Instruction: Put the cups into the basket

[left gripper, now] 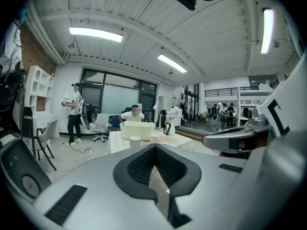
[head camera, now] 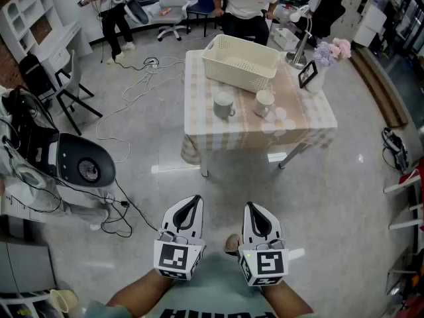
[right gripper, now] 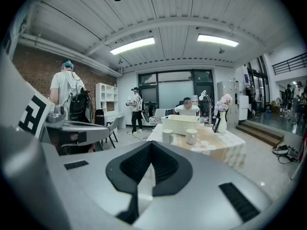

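Two pale mugs stand on a checked tablecloth table (head camera: 232, 132): the left cup (head camera: 223, 105) and the right cup (head camera: 264, 103). Behind them sits a cream perforated basket (head camera: 240, 61), empty as far as I see. My left gripper (head camera: 187, 211) and right gripper (head camera: 257, 216) hang side by side well short of the table, close to my body, both shut with nothing between the jaws. In the right gripper view the cups (right gripper: 167, 136) (right gripper: 191, 136) and the basket (right gripper: 180, 124) lie far ahead. In the left gripper view the basket (left gripper: 136, 129) is small and distant.
A vase with flowers (head camera: 319, 65), a picture frame (head camera: 307, 74) and a desk lamp (head camera: 301, 38) stand at the table's right end. A seated person (head camera: 244, 8) is behind the table. Cables (head camera: 136, 85) trail on the floor; a dark chair (head camera: 50, 88) and equipment (head camera: 79, 167) are left.
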`<state>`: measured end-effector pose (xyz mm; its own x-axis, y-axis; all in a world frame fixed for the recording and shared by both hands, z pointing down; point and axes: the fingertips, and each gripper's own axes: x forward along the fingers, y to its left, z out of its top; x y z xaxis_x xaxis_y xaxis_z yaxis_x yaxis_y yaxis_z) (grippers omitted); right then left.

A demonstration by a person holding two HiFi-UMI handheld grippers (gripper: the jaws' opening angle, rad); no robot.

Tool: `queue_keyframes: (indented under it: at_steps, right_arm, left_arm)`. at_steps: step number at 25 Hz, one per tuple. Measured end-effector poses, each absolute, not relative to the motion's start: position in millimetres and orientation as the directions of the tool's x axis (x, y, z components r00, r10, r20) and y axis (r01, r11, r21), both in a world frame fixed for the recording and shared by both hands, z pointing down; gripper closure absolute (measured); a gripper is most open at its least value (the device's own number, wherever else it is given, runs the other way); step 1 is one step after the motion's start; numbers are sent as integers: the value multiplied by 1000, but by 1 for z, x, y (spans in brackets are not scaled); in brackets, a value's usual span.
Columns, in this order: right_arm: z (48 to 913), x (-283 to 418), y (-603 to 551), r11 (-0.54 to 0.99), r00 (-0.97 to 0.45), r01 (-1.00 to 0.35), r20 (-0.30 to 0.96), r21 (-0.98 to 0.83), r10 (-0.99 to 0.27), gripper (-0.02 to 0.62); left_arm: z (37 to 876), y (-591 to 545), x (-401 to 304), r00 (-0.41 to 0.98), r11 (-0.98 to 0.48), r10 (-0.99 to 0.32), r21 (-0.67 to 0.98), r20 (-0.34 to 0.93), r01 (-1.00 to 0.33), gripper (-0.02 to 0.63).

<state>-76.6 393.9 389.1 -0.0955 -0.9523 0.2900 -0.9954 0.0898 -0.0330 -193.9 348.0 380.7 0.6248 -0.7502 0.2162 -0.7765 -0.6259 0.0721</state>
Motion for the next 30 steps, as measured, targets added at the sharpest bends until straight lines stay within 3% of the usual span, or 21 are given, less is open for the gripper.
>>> queue_keyframes:
  at_steps: [12, 30]
  right_arm:
    - [371, -64, 389, 91, -102, -994, 257, -53, -961, 584]
    - [378, 9, 390, 182, -186, -983, 257, -39, -949, 584]
  left_arm:
    - [375, 346, -184, 616, -619, -759, 58, 212, -783, 598]
    - [366, 359, -118, 537, -540, -822, 43, 191, -841, 598]
